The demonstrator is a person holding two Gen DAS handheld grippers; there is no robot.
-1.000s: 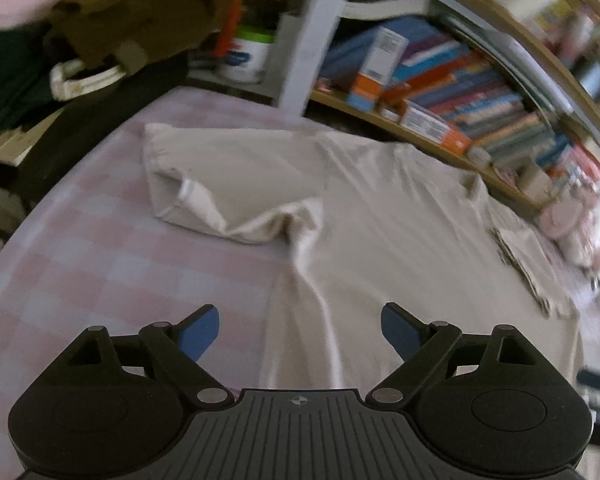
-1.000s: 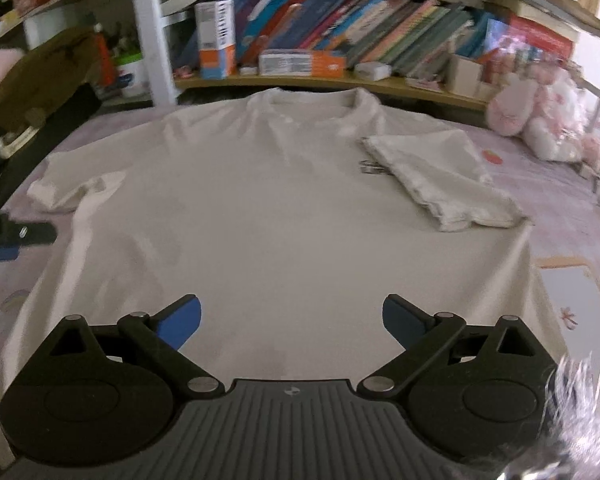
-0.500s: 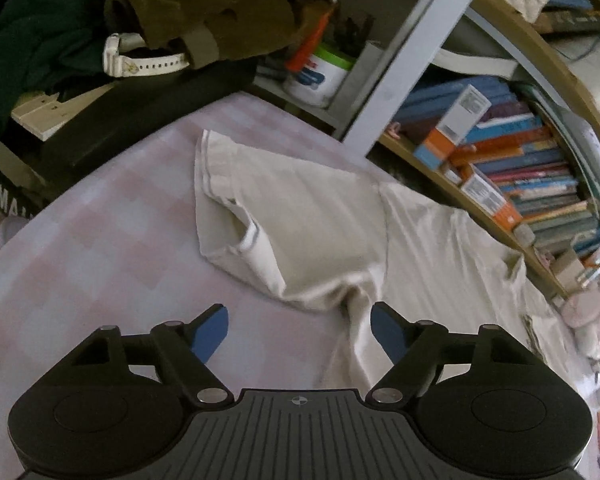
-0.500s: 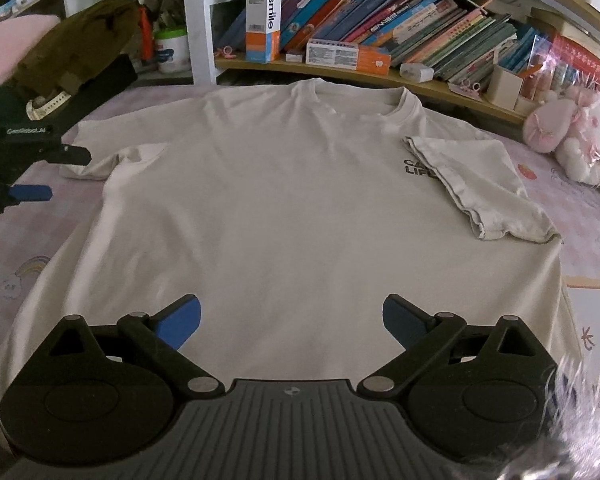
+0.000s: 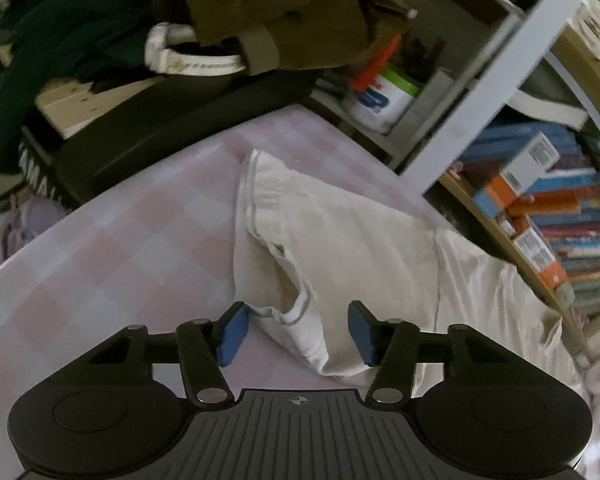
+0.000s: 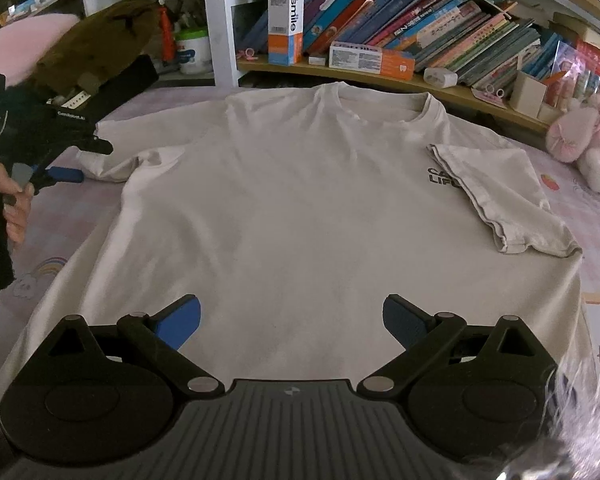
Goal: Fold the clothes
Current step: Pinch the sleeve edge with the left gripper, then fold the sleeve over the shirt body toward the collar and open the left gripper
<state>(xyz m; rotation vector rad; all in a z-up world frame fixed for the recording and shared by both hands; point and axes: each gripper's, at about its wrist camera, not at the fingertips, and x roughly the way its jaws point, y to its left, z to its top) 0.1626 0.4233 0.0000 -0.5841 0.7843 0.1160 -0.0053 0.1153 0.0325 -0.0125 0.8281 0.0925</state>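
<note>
On pink checked bed (image 5: 112,248), T-shirt (image 6: 300,208) flat; right sleeve (image 6: 504,196) folded in. Our left gripper (image 5: 296,330) closing around left sleeve (image 5: 300,240) hem, not yet pinched; right gripper (image 6: 292,320) apart, empty. Next we clamp, fold sleeve inward.

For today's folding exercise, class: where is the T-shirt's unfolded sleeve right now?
In the left wrist view the unfolded sleeve lies on the pink checked sheet, its cuff between the closing jaws of the left gripper, below the bookshelf post.
</note>
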